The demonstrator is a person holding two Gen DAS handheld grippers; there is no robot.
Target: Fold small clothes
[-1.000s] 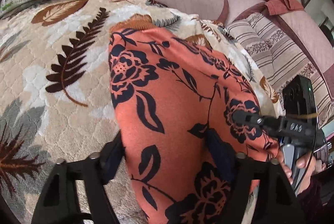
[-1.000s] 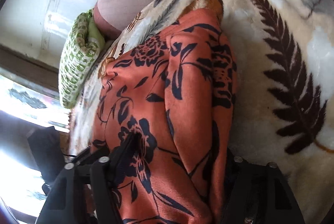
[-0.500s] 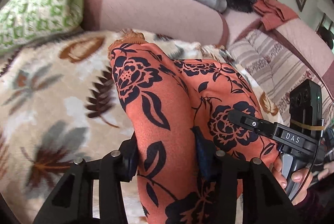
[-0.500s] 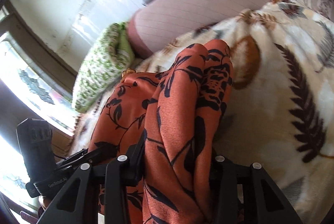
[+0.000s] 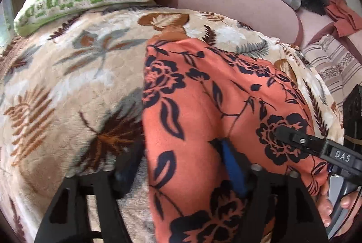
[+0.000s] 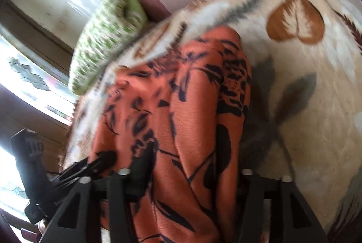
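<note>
The orange flowery cloth (image 5: pixel 217 111) lies on the leafy blanket (image 5: pixel 67 84). It looks soft, light and floppy, so grab its near corners. The left gripper (image 5: pixel 181 166) and right gripper (image 6: pixel 192 168) have just been opening, loose around its edge.

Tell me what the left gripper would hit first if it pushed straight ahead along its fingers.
Most likely the orange floral garment: it already lies between the open fingers of the left gripper, whose jaws have just been opening, and stretches ahead of them. Beyond it comes the leaf-print blanket. Depth is hard to judge here.
</note>
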